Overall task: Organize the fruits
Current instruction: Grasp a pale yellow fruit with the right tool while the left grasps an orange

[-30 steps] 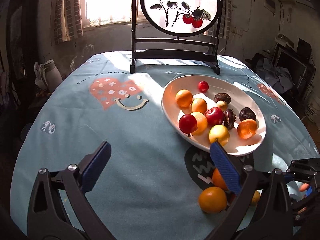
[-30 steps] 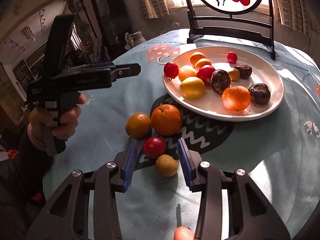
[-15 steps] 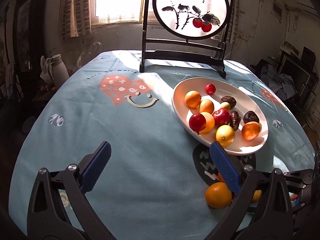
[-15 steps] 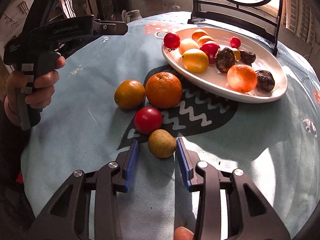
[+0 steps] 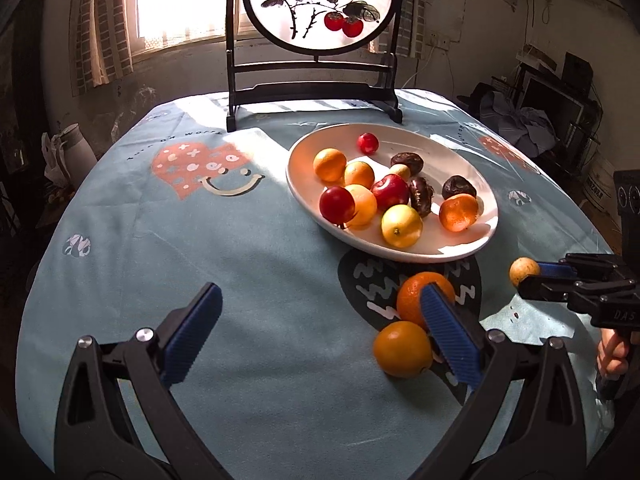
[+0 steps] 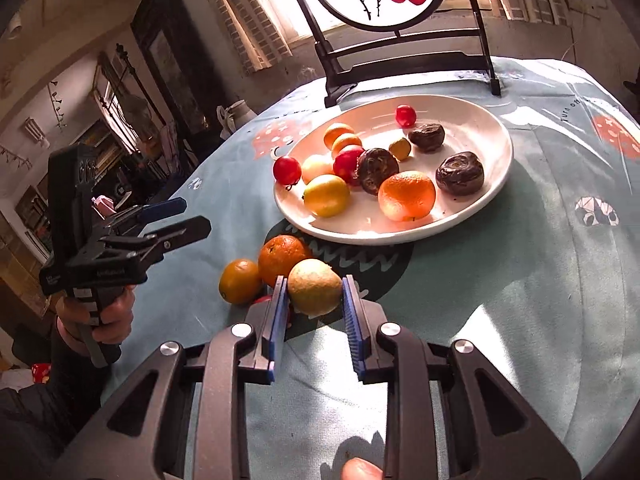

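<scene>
My right gripper (image 6: 315,300) is shut on a small yellow-brown fruit (image 6: 315,287) and holds it above the cloth; the held fruit also shows in the left wrist view (image 5: 524,270). A white oval plate (image 6: 480,128) holds several fruits. Loose on the cloth in front of it lie a large orange (image 6: 282,258), a smaller orange fruit (image 6: 240,281) and a red fruit (image 6: 262,301), mostly hidden behind my left finger. My left gripper (image 5: 320,332) is open and empty above the cloth, left of the loose oranges (image 5: 402,348).
A black-framed round painted screen (image 5: 316,4) stands at the table's far edge behind the plate (image 5: 400,136). The round table has a light blue printed cloth (image 5: 200,240). A white jug (image 5: 76,148) stands beyond the left edge.
My right gripper has closed on the small yellow-brown fruit and lifted it off the cloth. My left gripper stayed open and shifted its view slightly.
</scene>
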Motion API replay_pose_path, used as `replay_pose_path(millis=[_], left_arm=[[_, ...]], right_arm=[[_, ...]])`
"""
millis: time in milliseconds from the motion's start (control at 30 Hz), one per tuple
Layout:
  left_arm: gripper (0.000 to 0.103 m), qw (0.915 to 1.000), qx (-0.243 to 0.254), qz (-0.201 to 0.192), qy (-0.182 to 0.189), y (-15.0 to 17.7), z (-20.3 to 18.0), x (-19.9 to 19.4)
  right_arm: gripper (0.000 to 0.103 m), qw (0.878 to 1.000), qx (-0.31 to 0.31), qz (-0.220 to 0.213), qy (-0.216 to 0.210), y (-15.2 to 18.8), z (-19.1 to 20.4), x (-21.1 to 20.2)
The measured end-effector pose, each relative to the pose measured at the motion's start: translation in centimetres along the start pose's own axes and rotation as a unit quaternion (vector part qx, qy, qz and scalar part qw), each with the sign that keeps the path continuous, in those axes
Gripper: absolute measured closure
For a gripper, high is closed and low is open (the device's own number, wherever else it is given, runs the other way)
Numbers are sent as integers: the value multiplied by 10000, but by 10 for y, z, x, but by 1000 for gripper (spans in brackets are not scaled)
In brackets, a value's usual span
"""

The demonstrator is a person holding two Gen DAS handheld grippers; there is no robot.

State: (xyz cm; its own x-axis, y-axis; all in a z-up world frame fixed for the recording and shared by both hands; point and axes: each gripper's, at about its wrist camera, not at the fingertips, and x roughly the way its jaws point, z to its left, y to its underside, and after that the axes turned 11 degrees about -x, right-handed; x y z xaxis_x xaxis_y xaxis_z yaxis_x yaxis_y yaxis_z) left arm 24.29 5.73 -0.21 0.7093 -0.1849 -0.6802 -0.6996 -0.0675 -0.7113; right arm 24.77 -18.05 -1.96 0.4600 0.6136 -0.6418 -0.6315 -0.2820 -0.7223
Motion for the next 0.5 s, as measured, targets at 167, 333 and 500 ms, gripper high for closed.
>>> replay_pose_path(millis=[167,333,500], left_arm=[[9,9956,812,315,334,24,-28,6],[29,9935,908,526,444,32,-30,13],[47,9929,803,689,549,32,-26,20]], right_arm=[[76,9998,113,100,86,2,-5,4],[76,9998,117,144,107,2,-6,6],[76,9997,135,175,143,3,-6,7]])
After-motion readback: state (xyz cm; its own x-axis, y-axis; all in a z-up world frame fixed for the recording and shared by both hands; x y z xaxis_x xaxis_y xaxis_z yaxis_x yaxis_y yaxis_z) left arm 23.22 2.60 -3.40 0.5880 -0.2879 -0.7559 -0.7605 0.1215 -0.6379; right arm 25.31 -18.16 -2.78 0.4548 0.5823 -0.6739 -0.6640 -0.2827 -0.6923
